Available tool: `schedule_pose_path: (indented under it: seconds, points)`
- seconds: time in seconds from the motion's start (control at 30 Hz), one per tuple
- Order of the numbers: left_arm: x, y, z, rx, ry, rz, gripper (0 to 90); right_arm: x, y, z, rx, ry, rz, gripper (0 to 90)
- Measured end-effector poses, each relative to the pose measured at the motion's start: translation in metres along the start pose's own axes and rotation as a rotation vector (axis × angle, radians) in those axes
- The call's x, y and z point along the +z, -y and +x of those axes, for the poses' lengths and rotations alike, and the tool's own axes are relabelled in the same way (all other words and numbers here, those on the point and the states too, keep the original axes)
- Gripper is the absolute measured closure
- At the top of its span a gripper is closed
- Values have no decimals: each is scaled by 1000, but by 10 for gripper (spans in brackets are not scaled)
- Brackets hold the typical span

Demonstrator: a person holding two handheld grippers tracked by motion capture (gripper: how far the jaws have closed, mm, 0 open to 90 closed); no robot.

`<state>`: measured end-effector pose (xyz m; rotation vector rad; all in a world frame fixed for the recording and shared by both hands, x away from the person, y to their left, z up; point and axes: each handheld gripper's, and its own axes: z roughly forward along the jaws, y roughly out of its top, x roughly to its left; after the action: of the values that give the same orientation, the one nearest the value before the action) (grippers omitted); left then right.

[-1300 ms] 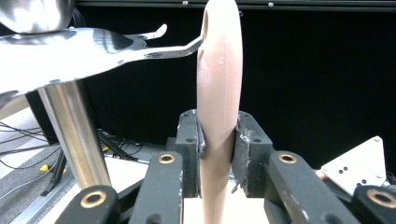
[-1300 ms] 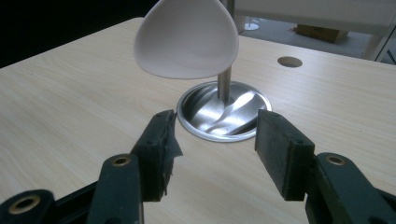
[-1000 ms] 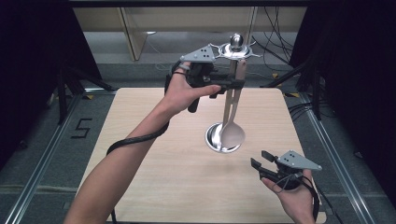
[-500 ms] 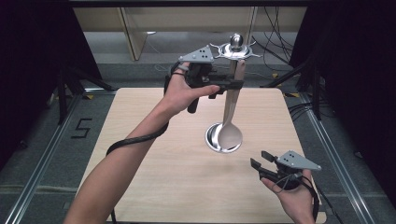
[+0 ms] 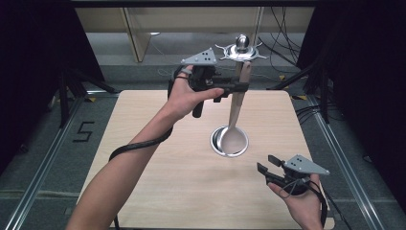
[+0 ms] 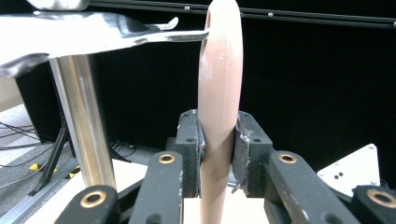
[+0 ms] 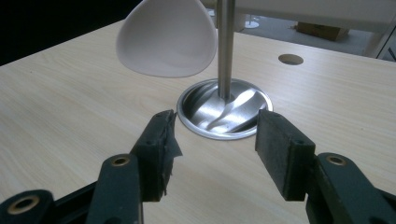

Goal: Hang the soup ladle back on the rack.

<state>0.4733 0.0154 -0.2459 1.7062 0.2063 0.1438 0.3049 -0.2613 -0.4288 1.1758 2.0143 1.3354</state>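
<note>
Ladle hung against rack hook, handle pinched by left gripper.

The beige ladle (image 5: 235,110) is held upright above the table (image 5: 143,143), its handle top against a hook of the steel rack (image 5: 241,48), its bowl hanging just over the rack's round base (image 5: 218,143). The left gripper (image 6: 218,140) is seen pressed onto the handle from both sides. The right gripper (image 7: 215,140) is held low near the table's near right edge, jaws spread, nothing between them, aimed at the base.

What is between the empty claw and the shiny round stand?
Only bare table: in the right gripper view, nothing lies between the right gripper and the stand's base.
</note>
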Motion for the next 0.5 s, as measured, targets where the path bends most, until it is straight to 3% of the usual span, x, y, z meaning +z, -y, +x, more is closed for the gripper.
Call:
schedule_pose_path:
  seconds: [0.1, 0.5]
  points:
    - [0, 1, -1, -23, -1, -6, 732, 2, 0, -1, -5, -9, -19, 479]
    - [-3, 5, 2, -39, -14, -28, 728, 1, 0, -2, -15, -13, -1, 479]
